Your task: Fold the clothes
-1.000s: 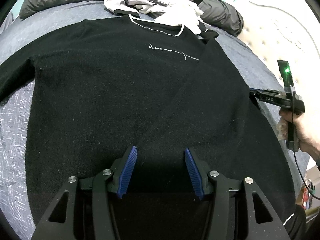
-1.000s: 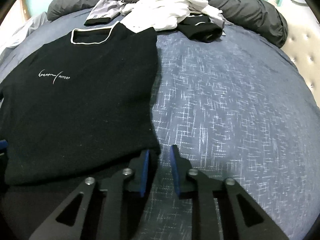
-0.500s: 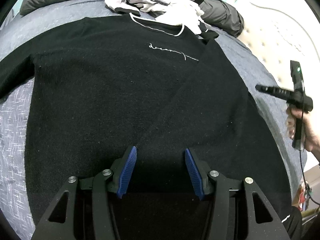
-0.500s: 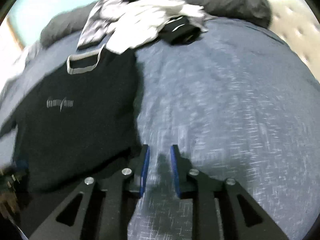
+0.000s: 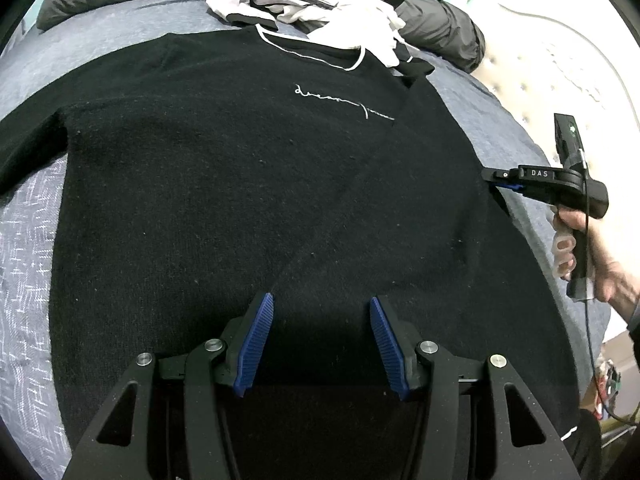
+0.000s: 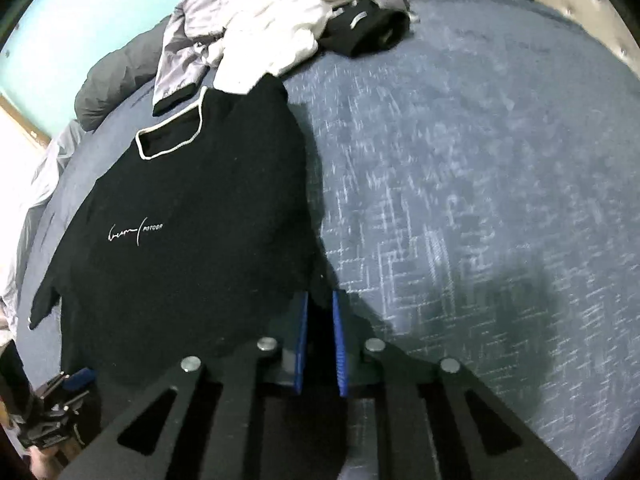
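One black sweater lies flat on the bed, chest up, with a white-trimmed collar at the far end and a thin line of white script across the chest. Its right side is already folded in over the body, leaving a diagonal edge that runs from the near middle up toward the script. One sleeve stretches off to the left over the bedspread.

From my left wrist camera I see the left gripper over the near hem of the sweater, its jaws spread wide with nothing between the blue pads but dark cloth below; whether they touch it I cannot tell. From my right wrist camera the right gripper sits at the sweater's right edge, jaws drawn narrow with a fold of black cloth between the pads. The left view shows that same tool at the sweater's right side with its tip at the cloth edge, and the hand wrapped around its handle.

At the far end of the bed I count one heap of loose clothes, white and grey with black trim, plus one small black garment lying just to the right of it. A dark grey duvet is bunched behind the heap. To the right stands a pale tufted headboard.
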Demonstrator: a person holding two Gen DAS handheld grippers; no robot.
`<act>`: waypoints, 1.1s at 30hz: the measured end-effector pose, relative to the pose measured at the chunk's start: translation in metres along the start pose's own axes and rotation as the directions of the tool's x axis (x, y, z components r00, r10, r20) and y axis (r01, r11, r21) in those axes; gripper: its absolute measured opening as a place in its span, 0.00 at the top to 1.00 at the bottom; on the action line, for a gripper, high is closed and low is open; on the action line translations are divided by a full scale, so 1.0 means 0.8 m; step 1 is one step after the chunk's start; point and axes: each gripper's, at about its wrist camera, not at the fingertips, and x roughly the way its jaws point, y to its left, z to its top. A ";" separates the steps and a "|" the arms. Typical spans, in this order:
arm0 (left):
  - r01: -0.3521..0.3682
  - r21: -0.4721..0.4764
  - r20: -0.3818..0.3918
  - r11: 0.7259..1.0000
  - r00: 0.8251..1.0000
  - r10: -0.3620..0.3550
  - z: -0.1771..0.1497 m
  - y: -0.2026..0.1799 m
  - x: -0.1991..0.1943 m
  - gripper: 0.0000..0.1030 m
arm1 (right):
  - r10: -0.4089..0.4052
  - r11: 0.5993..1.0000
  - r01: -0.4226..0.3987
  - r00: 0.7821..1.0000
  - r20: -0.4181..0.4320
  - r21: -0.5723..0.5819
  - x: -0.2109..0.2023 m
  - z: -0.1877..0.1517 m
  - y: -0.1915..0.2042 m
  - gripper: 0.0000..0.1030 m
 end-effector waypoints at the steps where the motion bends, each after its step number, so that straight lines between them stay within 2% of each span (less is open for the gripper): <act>1: 0.004 -0.003 -0.003 1.000 1.000 -0.004 0.000 0.000 0.001 0.47 | -0.008 1.000 0.008 1.000 0.012 0.005 -0.002 0.001 -0.002 0.90; 6: -0.003 0.007 -0.002 1.000 1.000 0.003 -0.001 -0.002 0.002 0.47 | -0.045 0.999 0.045 0.999 0.001 0.008 0.008 -0.001 -0.004 0.90; 10: 0.003 -0.002 -0.002 1.000 1.000 -0.003 0.001 -0.001 0.000 0.47 | -0.037 0.999 0.037 0.999 -0.013 -0.015 0.008 0.007 -0.003 0.87; 14: -0.012 0.002 0.004 1.000 1.000 0.012 0.002 0.000 -0.003 0.47 | -0.054 0.998 0.055 0.998 0.043 -0.021 -0.017 0.035 -0.005 0.83; 16: -0.020 0.004 0.007 1.000 1.000 0.020 0.003 0.000 -0.004 0.47 | -0.049 0.998 0.051 0.997 0.058 -0.035 -0.020 0.060 0.002 0.78; 18: -0.027 0.006 0.010 1.000 1.000 0.027 0.004 0.001 -0.005 0.47 | -0.043 0.997 0.046 0.997 0.060 -0.058 -0.018 0.086 0.012 0.59; 21: -0.036 0.011 0.013 0.999 0.999 0.036 0.005 0.002 -0.006 0.47 | -0.058 0.994 0.061 0.997 0.044 -0.086 -0.003 0.120 0.037 0.58; 26: -0.044 0.031 0.011 0.999 0.999 0.043 0.004 0.002 -0.005 0.47 | -0.089 0.994 0.090 0.995 0.036 -0.057 0.029 0.167 0.059 0.58; 33: -0.051 0.044 0.016 0.998 0.999 0.050 0.006 0.001 -0.002 0.47 | -0.142 0.988 0.141 0.990 -0.012 -0.059 0.069 0.190 0.070 0.58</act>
